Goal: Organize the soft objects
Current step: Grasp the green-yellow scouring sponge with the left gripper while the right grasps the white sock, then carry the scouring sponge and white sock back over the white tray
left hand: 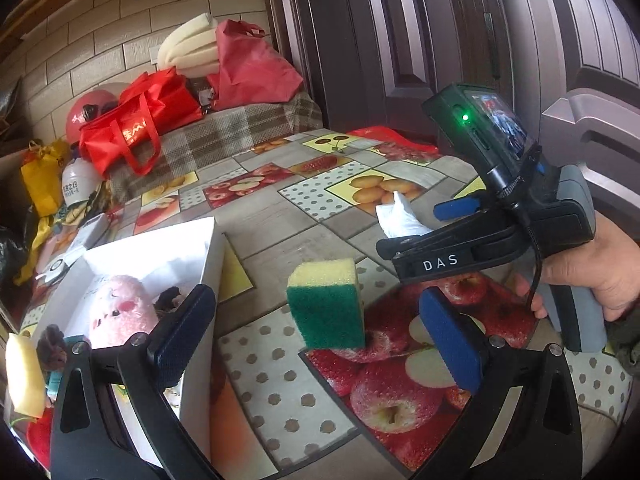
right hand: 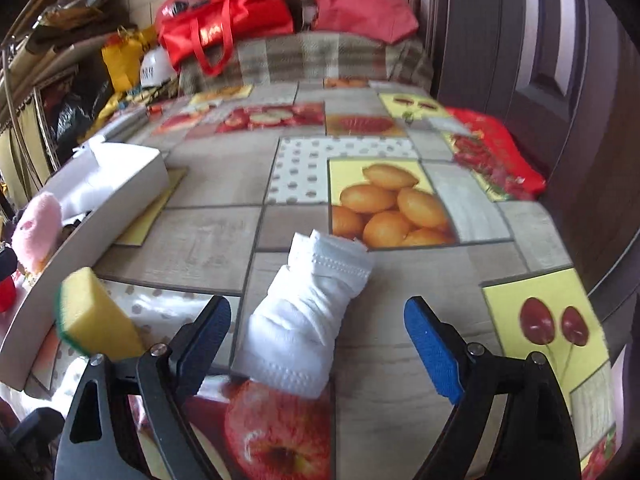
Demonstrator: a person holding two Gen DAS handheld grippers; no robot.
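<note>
A yellow and green sponge (left hand: 326, 304) stands on edge on the fruit-print tablecloth, just ahead of my open, empty left gripper (left hand: 316, 340). It also shows at the left of the right wrist view (right hand: 94, 316). A white rolled sock (right hand: 308, 312) lies on the table between the fingers of my open right gripper (right hand: 320, 340), which is not closed on it. The sock also shows in the left wrist view (left hand: 396, 216), partly hidden behind the right gripper's body. A white box (left hand: 200, 264) at the left holds a pink plush toy (left hand: 120, 312) and other soft items.
Red bags (left hand: 136, 128), a red helmet (left hand: 90, 110) and foam (left hand: 188, 46) are piled on a plaid-covered surface at the back. A dark door (left hand: 400, 40) stands at the right. A red cloth (right hand: 496, 156) lies at the table's far right edge.
</note>
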